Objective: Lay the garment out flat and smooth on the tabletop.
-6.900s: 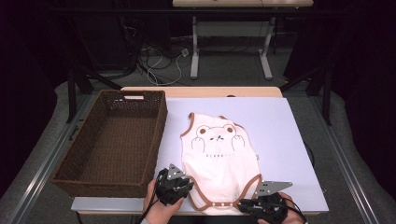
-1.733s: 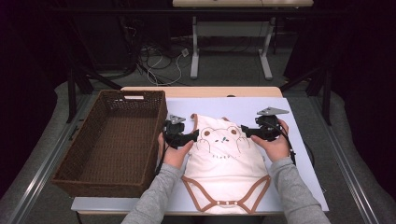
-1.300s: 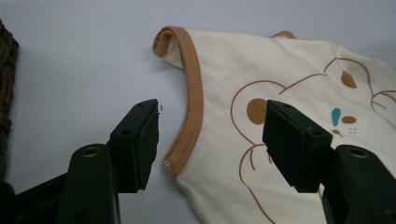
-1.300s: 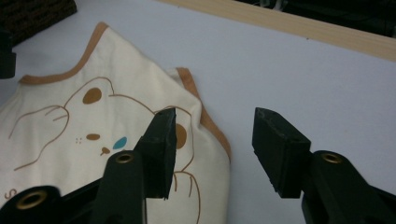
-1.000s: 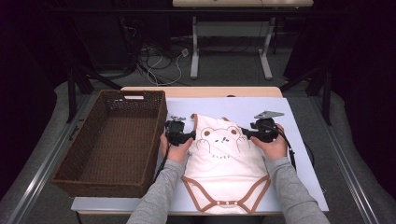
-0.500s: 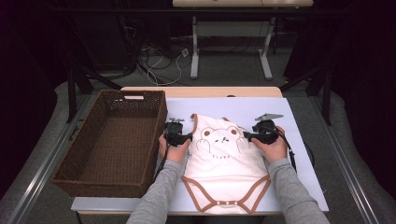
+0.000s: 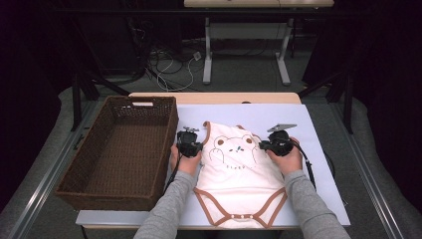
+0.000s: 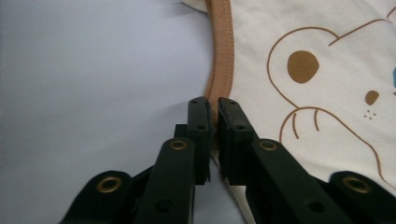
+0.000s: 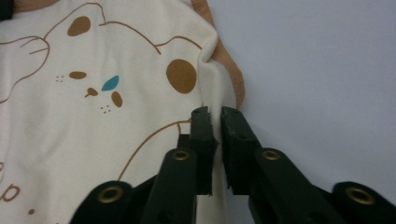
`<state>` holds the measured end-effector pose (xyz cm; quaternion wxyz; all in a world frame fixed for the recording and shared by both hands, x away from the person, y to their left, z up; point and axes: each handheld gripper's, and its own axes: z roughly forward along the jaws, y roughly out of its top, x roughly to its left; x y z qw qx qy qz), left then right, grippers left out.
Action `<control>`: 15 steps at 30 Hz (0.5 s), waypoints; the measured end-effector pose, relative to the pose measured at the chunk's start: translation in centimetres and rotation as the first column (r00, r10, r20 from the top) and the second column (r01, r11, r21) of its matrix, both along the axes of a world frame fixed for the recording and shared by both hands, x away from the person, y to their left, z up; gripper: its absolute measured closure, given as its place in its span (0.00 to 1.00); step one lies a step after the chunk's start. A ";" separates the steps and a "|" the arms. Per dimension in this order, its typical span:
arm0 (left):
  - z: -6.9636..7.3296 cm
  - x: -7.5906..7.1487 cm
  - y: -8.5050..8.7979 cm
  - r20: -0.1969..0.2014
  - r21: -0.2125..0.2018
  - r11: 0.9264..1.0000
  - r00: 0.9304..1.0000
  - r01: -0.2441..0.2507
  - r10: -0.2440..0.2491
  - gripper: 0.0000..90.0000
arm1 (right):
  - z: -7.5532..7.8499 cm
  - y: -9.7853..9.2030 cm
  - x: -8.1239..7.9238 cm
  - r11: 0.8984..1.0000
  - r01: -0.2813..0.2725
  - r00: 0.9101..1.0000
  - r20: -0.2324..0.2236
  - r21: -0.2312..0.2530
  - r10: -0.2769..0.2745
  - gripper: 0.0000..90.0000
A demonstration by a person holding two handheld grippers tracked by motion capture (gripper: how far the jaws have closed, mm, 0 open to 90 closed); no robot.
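A cream baby bodysuit (image 7: 239, 172) with brown trim and a bear print lies flat on the pale mat. My left gripper (image 7: 200, 148) is at its left armhole. In the left gripper view, that gripper (image 8: 212, 106) has just closed its jaws on the brown trim (image 8: 224, 51). My right gripper (image 7: 262, 146) is at the right armhole. In the right gripper view, that gripper (image 9: 215, 115) has just closed on a raised fold of cream fabric (image 9: 212, 79) beside the trim. Both are shut on the garment's edges.
A large brown wicker basket (image 7: 170, 130) stands left of the bodysuit, close to my left hand. The pale mat (image 7: 313, 134) has bare room to the right and behind the garment. Desk legs and cables are on the floor beyond the table.
Seven seconds ago both grippers were at the bodysuit's bottom hem; now they are at its armholes. Over the last second the hands settled slightly lower onto the fabric.
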<state>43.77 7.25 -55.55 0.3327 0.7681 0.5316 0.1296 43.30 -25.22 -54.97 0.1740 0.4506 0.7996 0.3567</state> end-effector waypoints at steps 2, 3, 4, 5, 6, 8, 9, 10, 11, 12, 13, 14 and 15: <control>0.1 -0.1 0.0 -0.008 -0.010 1.000 1.000 0.005 -0.005 0.96 | 0.2 0.1 -0.2 1.000 -0.006 1.000 0.010 0.010 0.006 0.99; 0.2 -0.2 0.0 -0.013 -0.022 1.000 1.000 0.002 -0.003 0.97 | 0.4 0.1 -0.3 1.000 -0.008 1.000 0.015 0.006 0.008 0.99; 0.4 -0.3 0.0 -0.002 -0.023 1.000 1.000 0.008 -0.008 0.97 | 0.6 0.2 -0.4 1.000 -0.011 1.000 0.015 0.008 0.011 0.99; 0.6 -0.5 0.0 0.008 -0.020 1.000 1.000 0.014 -0.014 0.97 | 0.8 0.3 -0.6 1.000 -0.015 1.000 0.019 0.012 0.015 0.99; 0.9 -0.7 -0.1 0.018 -0.022 1.000 1.000 0.015 -0.015 0.97 | 1.0 0.3 -0.8 1.000 -0.027 0.999 0.029 0.012 0.026 0.99; 1.6 -1.0 0.0 0.042 -0.028 0.999 0.999 0.022 -0.021 0.97 | 1.6 0.4 -1.3 1.000 -0.028 0.999 0.045 0.001 0.028 0.99; 1.9 -1.2 0.1 0.048 -0.034 0.999 0.999 0.027 -0.025 0.97 | 1.9 0.3 -1.6 1.000 -0.026 0.998 0.058 -0.006 0.026 0.99; 2.2 -1.4 0.2 0.059 -0.033 0.999 0.998 0.032 -0.030 0.97 | 2.1 0.2 -1.9 1.000 -0.023 0.997 0.069 -0.004 0.023 0.99; 2.5 -1.6 0.2 0.063 -0.033 0.999 0.997 0.036 -0.034 0.97 | 2.4 0.0 -2.1 1.000 -0.022 0.997 0.079 -0.001 0.022 0.99; 2.8 -1.8 0.3 0.074 -0.040 0.998 0.997 0.039 -0.036 0.97 | 2.7 -0.2 -2.5 1.000 -0.012 0.997 0.079 0.002 0.012 0.99; 3.1 -2.0 0.3 0.083 -0.044 0.998 0.996 0.044 -0.040 0.97 | 3.0 -0.5 -2.8 1.000 -0.005 0.996 0.089 0.004 0.004 0.99; 3.3 -2.2 0.4 0.089 -0.047 0.998 0.995 0.048 -0.044 0.97 | 3.3 -0.8 -3.0 1.000 0.003 0.995 0.099 0.003 -0.004 0.99; 3.5 -2.4 0.4 0.092 -0.052 0.997 0.994 0.056 -0.051 0.97 | 3.6 -1.1 -3.3 1.000 0.014 0.994 0.105 0.012 -0.015 0.99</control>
